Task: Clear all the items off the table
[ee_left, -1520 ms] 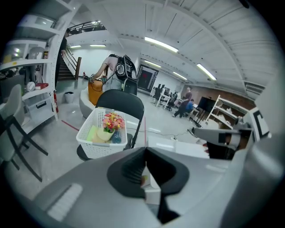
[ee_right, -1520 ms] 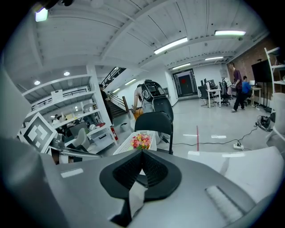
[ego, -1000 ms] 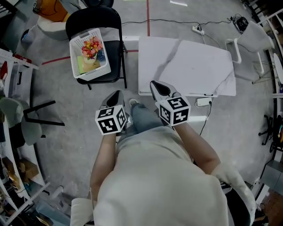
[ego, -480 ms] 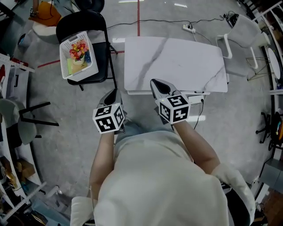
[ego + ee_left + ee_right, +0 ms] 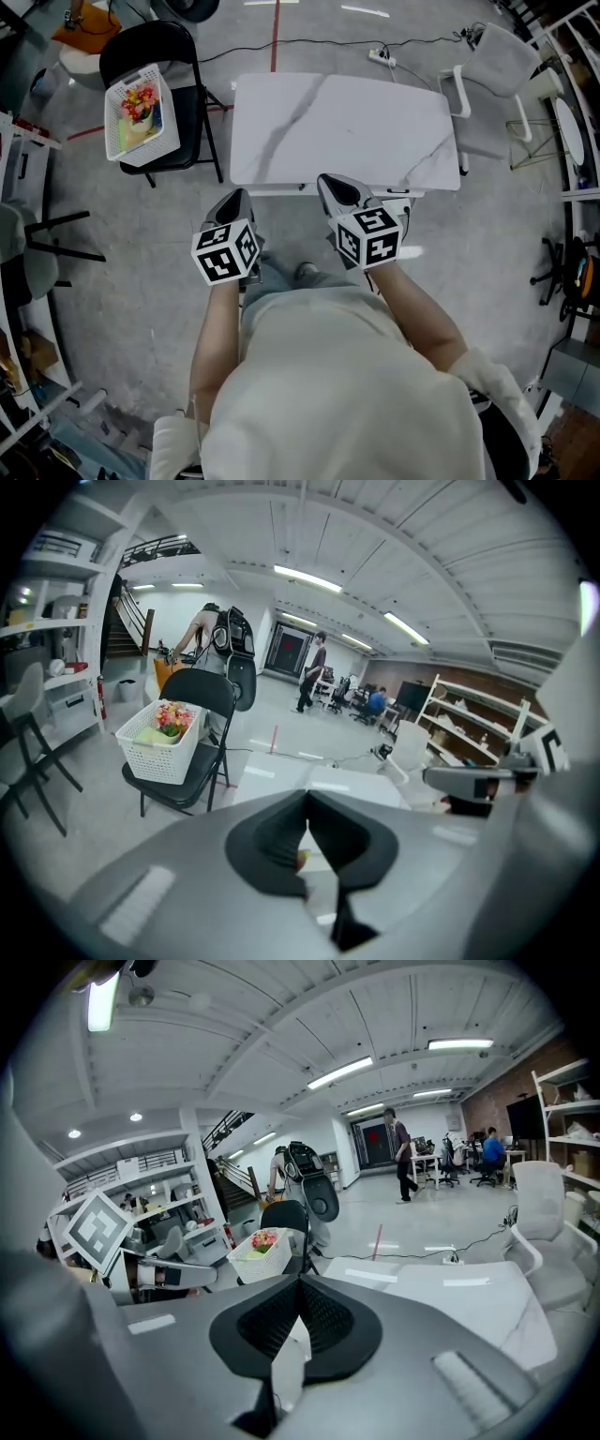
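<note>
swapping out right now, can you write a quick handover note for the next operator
Left hand-held gripper: shut, empty.
Right hand-held gripper: shut, empty. Both are held by the table's near edge.
Things: the table top shows nothing on it. The white basket with flowers and other items sits on the black folding chair left of the table.
Done: table looks cleared.
Left: seemingly nothing; just check no small item was missed.

The white tabletop [image 5: 375, 131] stands just before me, a grey vein running across its left part. To its left, a black chair [image 5: 187, 122] carries a white basket [image 5: 141, 156] holding flowers [image 5: 141, 97].
</note>
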